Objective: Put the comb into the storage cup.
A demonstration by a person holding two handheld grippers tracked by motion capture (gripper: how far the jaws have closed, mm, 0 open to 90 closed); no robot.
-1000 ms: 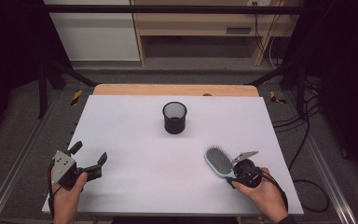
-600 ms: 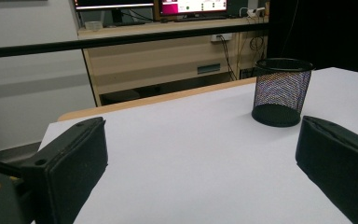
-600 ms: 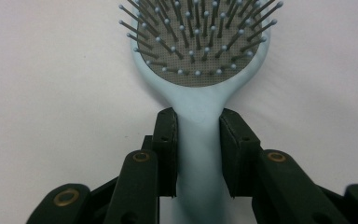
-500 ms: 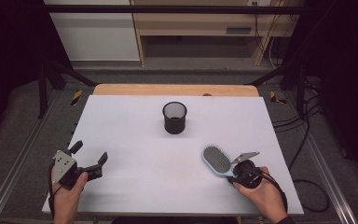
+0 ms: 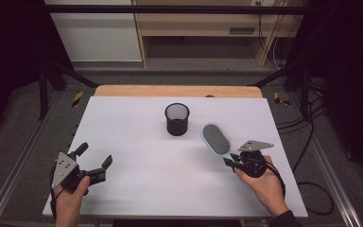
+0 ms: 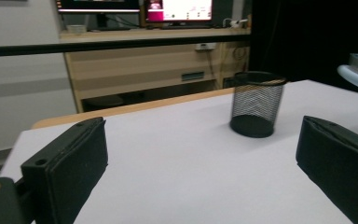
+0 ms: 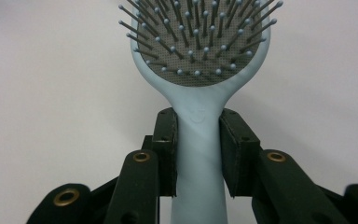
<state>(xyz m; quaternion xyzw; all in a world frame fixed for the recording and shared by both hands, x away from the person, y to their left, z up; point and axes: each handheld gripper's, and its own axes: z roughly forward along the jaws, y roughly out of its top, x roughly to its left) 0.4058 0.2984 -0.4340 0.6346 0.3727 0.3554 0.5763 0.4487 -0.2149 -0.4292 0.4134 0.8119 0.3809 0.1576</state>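
Right gripper view puts the hairbrush (image 7: 199, 70) dead centre: its pale blue handle runs down between the two black jaws, whose pads press on it from both sides just below the bristled head, so the right gripper (image 7: 198, 154) is clamped on the handle. That grip is new; the jaws have just been closing, with the handle between them, and they now sit firm on it. In the high view the hairbrush (image 5: 216, 138) lies further up the counter (image 5: 137, 179) than a second ago, its head now nearer the black mesh cup (image 5: 177, 119) and angled toward it, bristles facing up, while the right gripper (image 5: 232, 163) has come forward with it. Whether the brush head is clear of the surface is hard to tell from above, though the handle looks lifted. By my reading this means the pickup is done and the carry toward the cup has begun; the likely aim is to stand the brush in that cup, which waits upright near the counter's middle, still apart from the brush. The left gripper (image 5: 94, 163) rests near the counter's near-left edge in the same place as before, its jaws spread wide with nothing between them, and the left gripper view looks across bare counter to the mesh cup (image 6: 256, 103).
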